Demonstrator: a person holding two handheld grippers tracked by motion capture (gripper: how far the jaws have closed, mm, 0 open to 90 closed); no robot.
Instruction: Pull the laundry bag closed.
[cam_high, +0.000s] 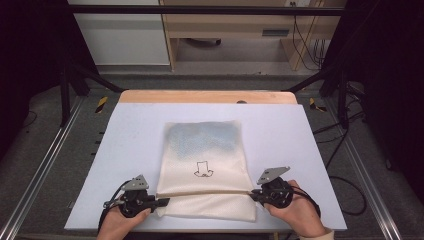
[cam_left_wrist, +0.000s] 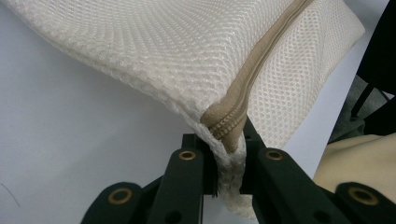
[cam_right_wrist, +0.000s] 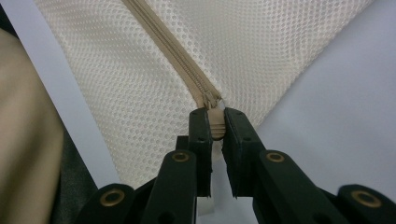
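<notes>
Mesh laundry bag, cream, lying flat at the centre of the pale surface, tan zipper running across it near the lower edge of the high view. Likely light, limp and floppy; open weave prone to stretch, snag and bunch rather than slide as one piece. Probably best taken at the stiff zipper tape and its ends, not the bare netting.

Left tongs closed on the bag's corner where the zipper tape ends, fabric pinched and folded between the jaws. Right tongs closed on the ribbed zipper pull at the opposite end, lower right of the bag in the high view. Zipper looking shut along the visible run; likely to need tension from the left end to glide without puckering.

Bluish patch showing through the mesh in the upper half: contents of some kind, not identifiable. Small black drawn figure at the bag's middle, too small to read. Slider body partly covered by the jaws. Bag's near edge tucked beneath the fold below the zipper. Forearms cut off at the bottom of the high view; beige cloth at the edges of both gripper views blurred, unclear.
</notes>
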